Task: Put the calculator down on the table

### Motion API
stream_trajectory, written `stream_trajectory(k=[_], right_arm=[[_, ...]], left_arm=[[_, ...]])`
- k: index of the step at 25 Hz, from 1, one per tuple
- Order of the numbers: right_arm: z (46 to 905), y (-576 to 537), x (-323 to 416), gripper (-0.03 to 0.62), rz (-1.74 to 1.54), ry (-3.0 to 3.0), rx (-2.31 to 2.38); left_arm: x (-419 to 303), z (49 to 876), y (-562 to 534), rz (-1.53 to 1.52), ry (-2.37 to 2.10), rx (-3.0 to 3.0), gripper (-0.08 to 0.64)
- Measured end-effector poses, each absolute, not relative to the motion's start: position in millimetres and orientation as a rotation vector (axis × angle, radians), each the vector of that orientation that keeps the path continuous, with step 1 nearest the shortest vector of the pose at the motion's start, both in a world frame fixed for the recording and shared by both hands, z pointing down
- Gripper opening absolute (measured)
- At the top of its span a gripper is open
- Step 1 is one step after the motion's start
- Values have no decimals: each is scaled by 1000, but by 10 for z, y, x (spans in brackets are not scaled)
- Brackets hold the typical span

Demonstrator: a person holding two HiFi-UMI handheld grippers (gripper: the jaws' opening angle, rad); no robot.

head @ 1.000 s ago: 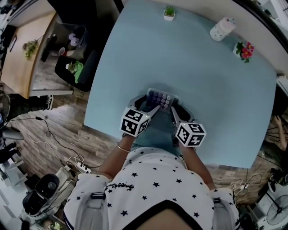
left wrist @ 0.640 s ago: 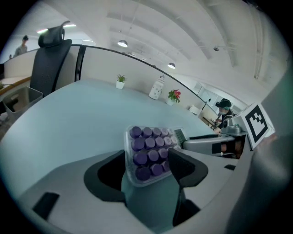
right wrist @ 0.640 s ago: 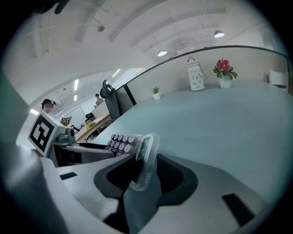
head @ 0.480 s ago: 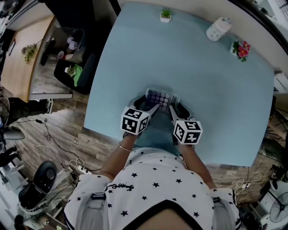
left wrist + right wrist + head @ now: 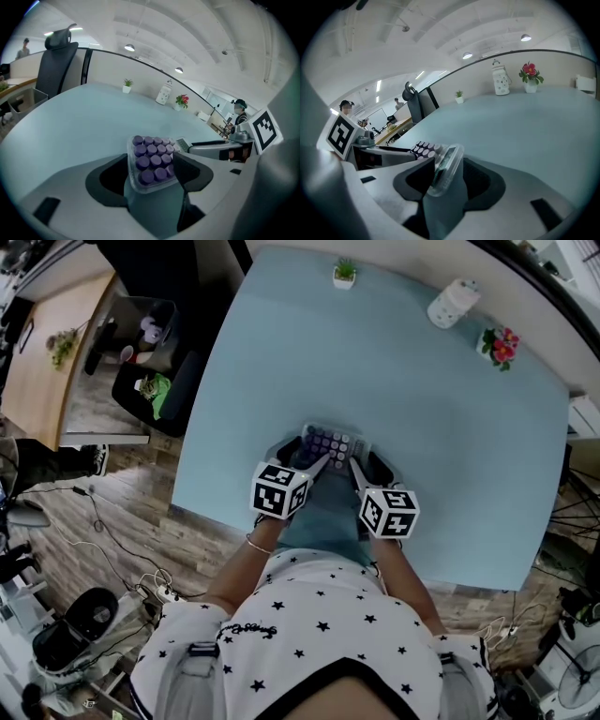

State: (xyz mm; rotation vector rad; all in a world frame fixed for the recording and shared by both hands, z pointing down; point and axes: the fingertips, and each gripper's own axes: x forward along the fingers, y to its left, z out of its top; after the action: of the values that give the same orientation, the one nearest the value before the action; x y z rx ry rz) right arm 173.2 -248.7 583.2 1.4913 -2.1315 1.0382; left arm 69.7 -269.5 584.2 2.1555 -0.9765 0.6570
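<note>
calculator (image 5: pixel 151 161) held in fingers (image 5: pixel 108 180), table (image 5: pixel 84 117)

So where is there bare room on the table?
The middle of the table is bare, from the calculator out to the small plant, white jar and red flowers along the far edge; both sides too. Crowded only round the calculator.

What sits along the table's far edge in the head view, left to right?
small green potted plant → white patterned jar → pot of red flowers
</note>
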Motion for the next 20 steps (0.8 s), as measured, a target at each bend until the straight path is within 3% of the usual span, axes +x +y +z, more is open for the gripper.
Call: stream_trajectory(k=[8, 14, 17, 19, 20], right_arm=[[5605, -2434, 1794, 183, 1034, -2202, 1544], [5334, -2348, 1801, 121, 1014, -2291, 1589], [5146, -2287, 1835, 61, 984, -2346, 1626], [5039, -2249, 1856, 15, 967, -2378, 1645], [4986, -2228, 1862, 0, 960, -2393, 1654]], left_arm=[[645, 5638, -2602, 625, -980, 2208, 305], [731, 5262, -2536, 514, -984, 2309, 293], [790, 5038, -2481, 429, -967, 2379, 195], [818, 4884, -2437, 358, -954, 2437, 82], [823, 4816, -2413, 330, -953, 2464, 66]])
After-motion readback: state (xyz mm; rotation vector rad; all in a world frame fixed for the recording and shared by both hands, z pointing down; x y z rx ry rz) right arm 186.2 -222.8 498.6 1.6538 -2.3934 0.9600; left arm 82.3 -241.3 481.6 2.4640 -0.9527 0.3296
